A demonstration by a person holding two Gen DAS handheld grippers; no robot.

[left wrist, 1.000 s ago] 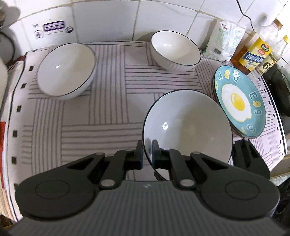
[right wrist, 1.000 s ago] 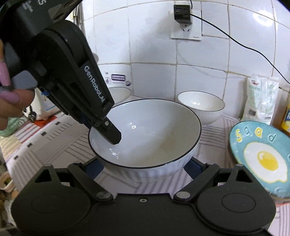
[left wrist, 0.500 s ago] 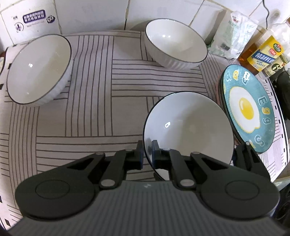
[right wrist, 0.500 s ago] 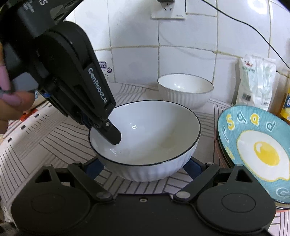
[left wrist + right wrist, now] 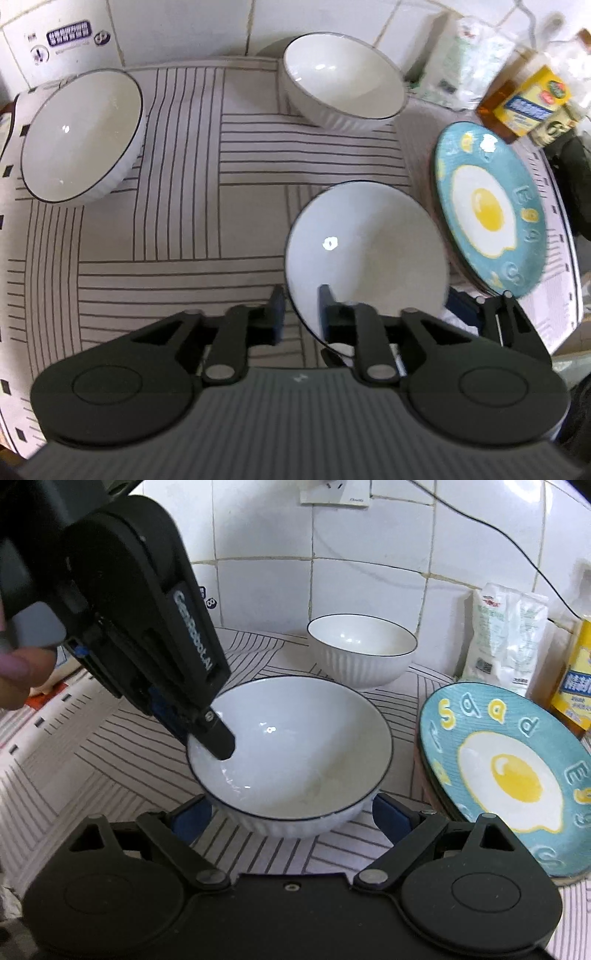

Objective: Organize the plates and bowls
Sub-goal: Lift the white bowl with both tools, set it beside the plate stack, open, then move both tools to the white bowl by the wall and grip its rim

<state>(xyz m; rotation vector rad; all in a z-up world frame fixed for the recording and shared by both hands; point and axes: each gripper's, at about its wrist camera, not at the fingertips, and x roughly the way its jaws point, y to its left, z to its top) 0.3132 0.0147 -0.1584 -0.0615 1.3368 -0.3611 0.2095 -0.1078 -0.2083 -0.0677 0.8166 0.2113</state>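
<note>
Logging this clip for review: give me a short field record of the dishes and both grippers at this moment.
surface: striped cloth
near bowl: on the cloth, rim between the left gripper's opening jaws
right gripper: open, jaws flank the near bowl's base
other bowls: left bowl; back bowl, by the wall
egg plate: right of the near bowl, atop a stack

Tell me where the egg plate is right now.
The egg plate sits at the right edge of the striped mat in both wrist views, right beside the near bowl, in front of the oil bottles.
</note>
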